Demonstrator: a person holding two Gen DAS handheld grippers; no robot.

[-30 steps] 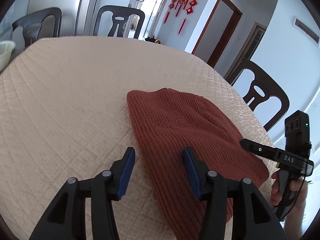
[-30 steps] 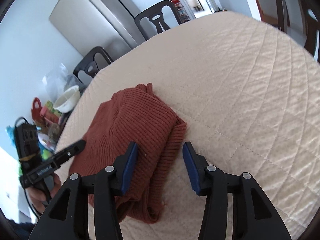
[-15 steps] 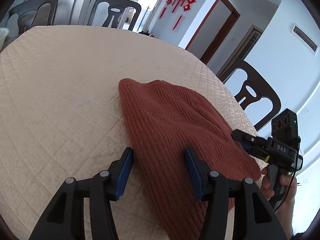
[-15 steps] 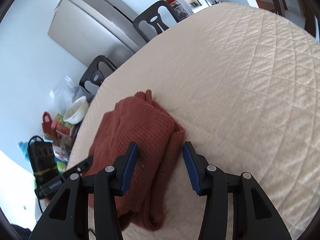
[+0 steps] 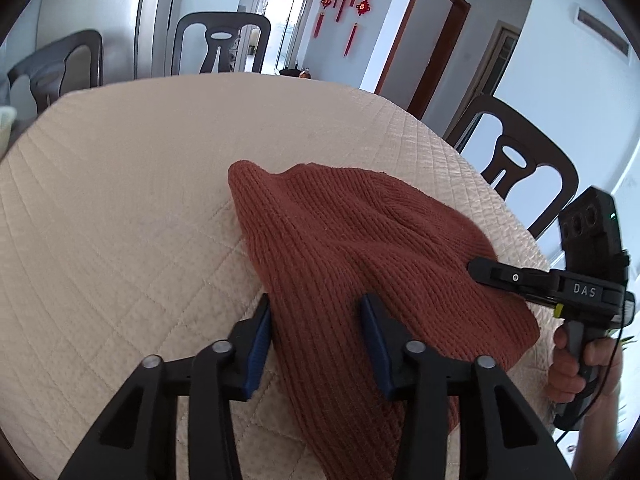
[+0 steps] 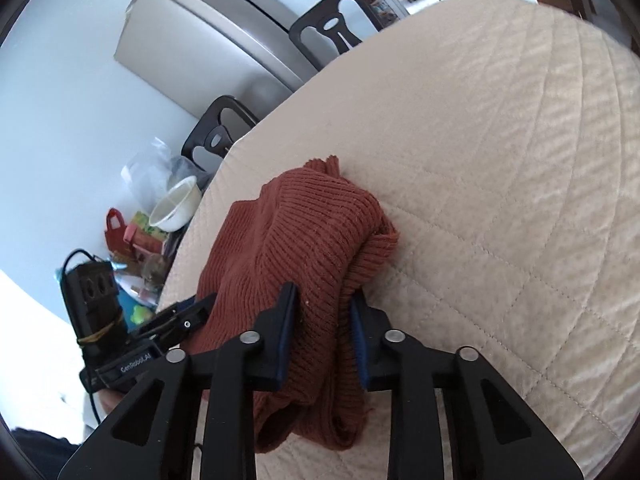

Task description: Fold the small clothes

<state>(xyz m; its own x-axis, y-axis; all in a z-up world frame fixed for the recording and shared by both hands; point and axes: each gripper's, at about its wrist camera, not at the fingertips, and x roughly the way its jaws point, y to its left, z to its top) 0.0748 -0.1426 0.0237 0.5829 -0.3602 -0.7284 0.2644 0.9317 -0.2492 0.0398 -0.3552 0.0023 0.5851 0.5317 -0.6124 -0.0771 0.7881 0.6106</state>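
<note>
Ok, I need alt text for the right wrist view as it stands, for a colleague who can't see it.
The right gripper has just closed its blue-padded jaws onto the near end of a rust-red knitted garment lying bunched on a cream quilted tablecloth. At lower left, the left gripper meets the garment's other side; behind are a white bowl, dark chairs and a steel fridge.

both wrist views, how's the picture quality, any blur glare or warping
Left wrist view: sharp, strong fisheye bending the table edge, dark vignette corners, the bright doorway blown out. Right wrist view: same warping, the far tablecloth slightly soft, the lower-left background overexposed; the rust knit garment between the right hand-held gripper pads stays crisp, ribs readable.
</note>
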